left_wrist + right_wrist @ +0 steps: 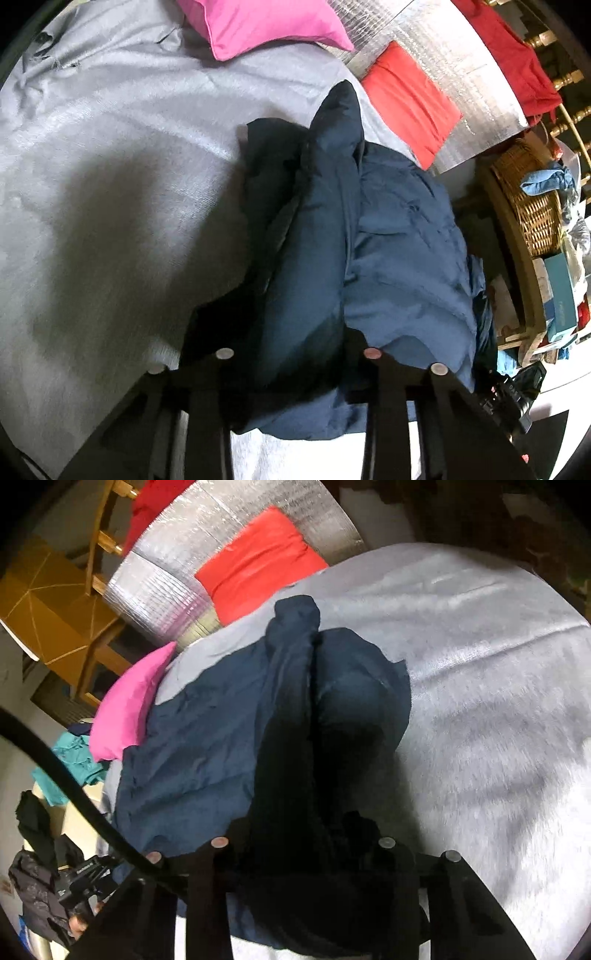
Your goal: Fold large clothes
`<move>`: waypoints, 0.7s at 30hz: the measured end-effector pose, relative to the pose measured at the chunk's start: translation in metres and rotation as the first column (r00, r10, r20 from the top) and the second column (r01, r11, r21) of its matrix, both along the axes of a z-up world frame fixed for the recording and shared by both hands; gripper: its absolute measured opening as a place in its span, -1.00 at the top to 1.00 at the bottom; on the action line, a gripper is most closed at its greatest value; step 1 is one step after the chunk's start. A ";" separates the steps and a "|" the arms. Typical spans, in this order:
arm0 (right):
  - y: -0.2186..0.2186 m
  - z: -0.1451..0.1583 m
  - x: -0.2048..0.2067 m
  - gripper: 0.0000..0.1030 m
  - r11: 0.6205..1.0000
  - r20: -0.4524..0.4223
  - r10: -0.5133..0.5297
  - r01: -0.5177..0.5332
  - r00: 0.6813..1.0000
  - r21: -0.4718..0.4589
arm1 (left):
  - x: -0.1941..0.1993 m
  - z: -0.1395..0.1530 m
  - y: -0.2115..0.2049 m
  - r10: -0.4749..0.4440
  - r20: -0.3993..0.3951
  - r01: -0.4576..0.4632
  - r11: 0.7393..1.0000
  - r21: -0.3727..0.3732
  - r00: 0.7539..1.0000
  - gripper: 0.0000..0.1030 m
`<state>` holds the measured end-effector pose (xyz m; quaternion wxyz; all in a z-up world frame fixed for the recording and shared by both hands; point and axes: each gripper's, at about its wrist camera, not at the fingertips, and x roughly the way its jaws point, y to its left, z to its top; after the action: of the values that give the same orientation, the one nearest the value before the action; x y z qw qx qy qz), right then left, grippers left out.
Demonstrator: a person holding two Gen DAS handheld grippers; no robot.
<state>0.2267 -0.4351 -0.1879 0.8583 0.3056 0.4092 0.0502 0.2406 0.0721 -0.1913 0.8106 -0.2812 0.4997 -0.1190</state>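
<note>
Navy garment (388, 240) hangs bunched over a grey sheet (110, 166), pinched by the left tool (299, 354) and right tool (303, 843), apparently lifted for folding.

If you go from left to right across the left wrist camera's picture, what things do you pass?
Grey bedsheet → dark navy blue garment → woven wicker basket holding a light blue cloth.
</note>
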 end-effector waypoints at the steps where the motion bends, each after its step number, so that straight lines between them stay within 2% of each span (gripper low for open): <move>1: 0.002 0.002 -0.004 0.20 1.000 0.006 0.007 -0.007 1.000 0.014 | -0.004 0.004 0.002 0.002 0.001 -0.002 1.000 -0.004 1.000 0.43; 2: 0.005 0.004 -0.010 0.20 1.000 0.007 0.014 -0.014 1.000 0.021 | -0.008 0.006 0.003 0.001 0.001 -0.001 1.000 -0.010 1.000 0.51; 4: 0.011 0.005 -0.020 0.20 0.999 0.009 0.032 -0.032 0.999 0.030 | -0.021 0.015 0.008 -0.014 0.015 0.015 0.999 -0.047 1.000 0.53; 7: 0.017 0.007 -0.032 0.21 0.998 0.023 0.053 -0.053 0.998 0.019 | -0.039 0.020 0.012 -0.012 0.024 0.013 0.999 -0.031 1.000 0.53; 10: 0.002 0.001 -0.035 0.21 0.998 0.011 0.007 -0.007 1.000 0.055 | -0.043 0.008 0.018 0.011 -0.029 -0.012 0.999 -0.031 1.000 0.51; 11: -0.003 -0.003 -0.031 0.18 0.998 -0.011 -0.022 0.023 1.000 0.062 | -0.040 0.004 0.018 0.018 -0.048 -0.019 1.000 -0.019 0.999 0.39; 12: -0.009 -0.010 -0.026 0.01 0.997 -0.047 -0.053 0.055 0.998 0.052 | -0.038 0.000 0.019 0.026 -0.070 -0.026 1.000 -0.002 0.997 -0.03; 13: -0.012 -0.017 -0.021 -0.15 0.996 -0.087 -0.084 0.086 0.993 0.028 | -0.035 -0.008 0.020 0.040 -0.105 -0.038 0.999 0.026 0.994 -0.19; 14: -0.014 -0.021 -0.019 -0.23 0.994 -0.109 -0.097 0.101 0.989 0.031 | -0.034 -0.013 0.022 0.052 -0.128 -0.049 0.998 0.029 0.990 -0.30; 16: -0.018 -0.019 -0.023 -0.30 0.991 -0.103 -0.123 0.128 0.987 0.047 | -0.035 -0.013 0.026 0.074 -0.145 -0.076 0.997 -0.010 0.987 -0.30; 19: -0.017 0.009 -0.052 -0.30 0.975 0.020 -0.206 0.207 0.978 -0.084 | -0.050 0.006 0.037 0.143 -0.078 -0.142 0.990 0.025 0.987 -0.30; 20: -0.015 0.018 -0.063 -0.30 0.968 0.071 -0.225 0.231 0.972 -0.101 | -0.059 0.016 0.040 0.186 -0.020 -0.185 0.982 0.043 0.982 -0.31; 21: -0.011 0.027 -0.074 -0.30 0.967 0.130 -0.221 0.235 0.966 -0.103 | -0.071 0.029 0.039 0.225 0.072 -0.229 0.971 0.065 0.972 -0.37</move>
<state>0.1523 -0.4459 -0.1607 0.8974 0.2962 0.3222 -0.0553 0.1692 0.1112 -0.1624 0.8442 -0.3029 0.4419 -0.0162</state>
